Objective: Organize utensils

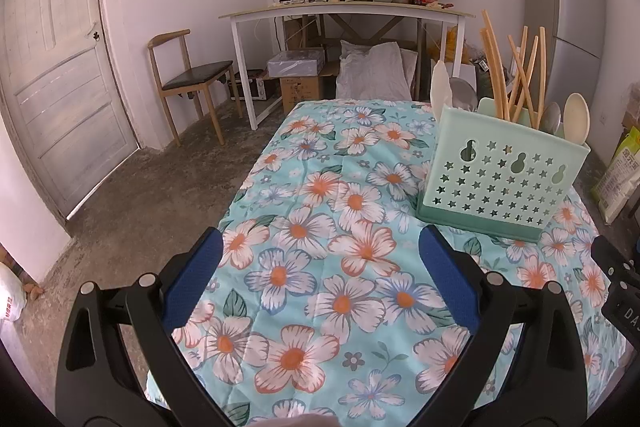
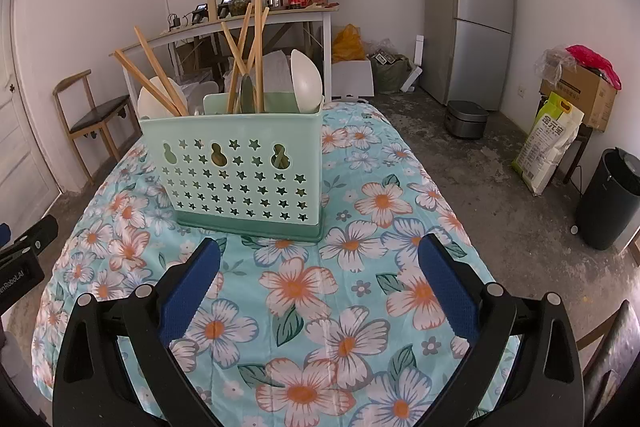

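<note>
A mint-green utensil holder (image 1: 500,179) (image 2: 244,167) with star cut-outs stands upright on the floral tablecloth (image 1: 320,267) (image 2: 360,267). Wooden chopsticks (image 1: 496,67) (image 2: 240,59), white spoons (image 1: 576,121) (image 2: 306,81) and a metal spoon (image 1: 550,117) stick up out of it. My left gripper (image 1: 320,239) hovers open over the cloth, to the left of and nearer than the holder, with nothing between its blue pads. My right gripper (image 2: 320,247) is open too, just in front of the holder's base and empty. The other gripper's black body shows at each view's edge.
Behind the table stand a white desk (image 1: 348,13) piled with clutter, a wooden chair (image 1: 188,79), boxes and a grey fridge (image 2: 468,11). On the floor to the right are a rice sack (image 2: 548,143), a black bin (image 2: 608,199) and a rice cooker (image 2: 466,119).
</note>
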The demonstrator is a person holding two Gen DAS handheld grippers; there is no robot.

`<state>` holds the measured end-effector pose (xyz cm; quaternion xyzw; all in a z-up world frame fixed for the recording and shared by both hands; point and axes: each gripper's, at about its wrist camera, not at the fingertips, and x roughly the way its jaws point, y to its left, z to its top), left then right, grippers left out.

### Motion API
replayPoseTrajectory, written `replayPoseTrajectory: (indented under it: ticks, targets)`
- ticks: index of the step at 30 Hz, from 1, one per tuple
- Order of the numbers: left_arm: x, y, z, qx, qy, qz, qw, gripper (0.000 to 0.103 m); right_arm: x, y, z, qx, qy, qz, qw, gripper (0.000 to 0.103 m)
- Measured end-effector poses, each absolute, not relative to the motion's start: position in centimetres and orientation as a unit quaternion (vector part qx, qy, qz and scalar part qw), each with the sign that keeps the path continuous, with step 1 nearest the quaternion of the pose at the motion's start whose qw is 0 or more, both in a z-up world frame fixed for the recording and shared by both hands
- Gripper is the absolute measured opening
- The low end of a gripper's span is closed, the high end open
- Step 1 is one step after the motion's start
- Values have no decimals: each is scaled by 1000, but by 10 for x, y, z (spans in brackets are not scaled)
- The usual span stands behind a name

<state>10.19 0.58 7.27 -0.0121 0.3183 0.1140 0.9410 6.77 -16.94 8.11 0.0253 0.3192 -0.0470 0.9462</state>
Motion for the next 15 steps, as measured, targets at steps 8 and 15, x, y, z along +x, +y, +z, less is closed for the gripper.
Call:
replayPoseTrajectory:
  ticks: [8,15]
  targets:
    - [101,6,73,-12,319,113,941,95,67,-169,82,26,319,-46,946,96]
    - [102,5,73,-11,318,115,941,95,67,-169,82,26,319,-45,946,96]
